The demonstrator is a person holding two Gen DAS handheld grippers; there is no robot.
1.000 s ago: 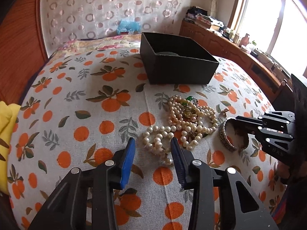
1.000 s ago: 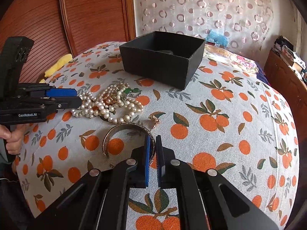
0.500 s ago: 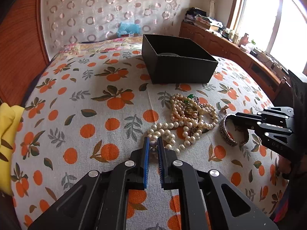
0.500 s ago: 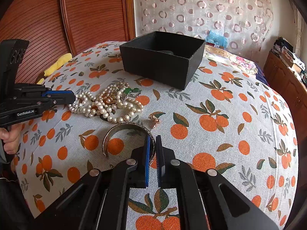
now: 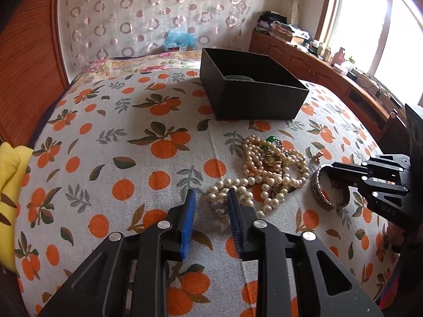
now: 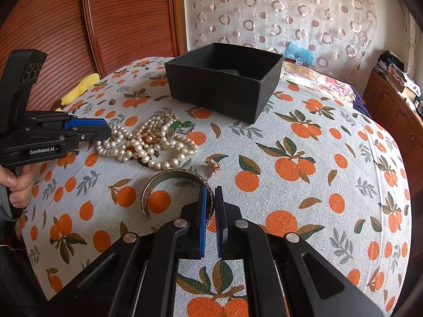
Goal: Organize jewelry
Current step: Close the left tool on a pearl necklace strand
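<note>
A tangle of pearl necklaces (image 5: 267,169) with a green stone and gold pieces lies on the orange-print cloth, also in the right wrist view (image 6: 150,142). My left gripper (image 5: 210,198) is open, its fingers on either side of the near end of a pearl strand. A silver cuff bracelet (image 6: 169,182) lies right of the pearls. My right gripper (image 6: 210,192) is shut on the cuff's rim; it also shows in the left wrist view (image 5: 334,167). A small rose-gold earring (image 6: 213,164) lies beside the cuff. The open black box (image 5: 251,92) stands behind the jewelry.
A yellow cloth (image 5: 10,182) lies at the left edge of the bed. A wooden headboard (image 6: 119,18) rises behind it. Wooden cabinets (image 5: 317,63) with clutter run along the window side. A patterned curtain (image 5: 158,13) hangs at the back.
My left gripper was open, shut half a second ago, and has opened again around the near pearl strand. My right gripper has stayed shut on the cuff.
</note>
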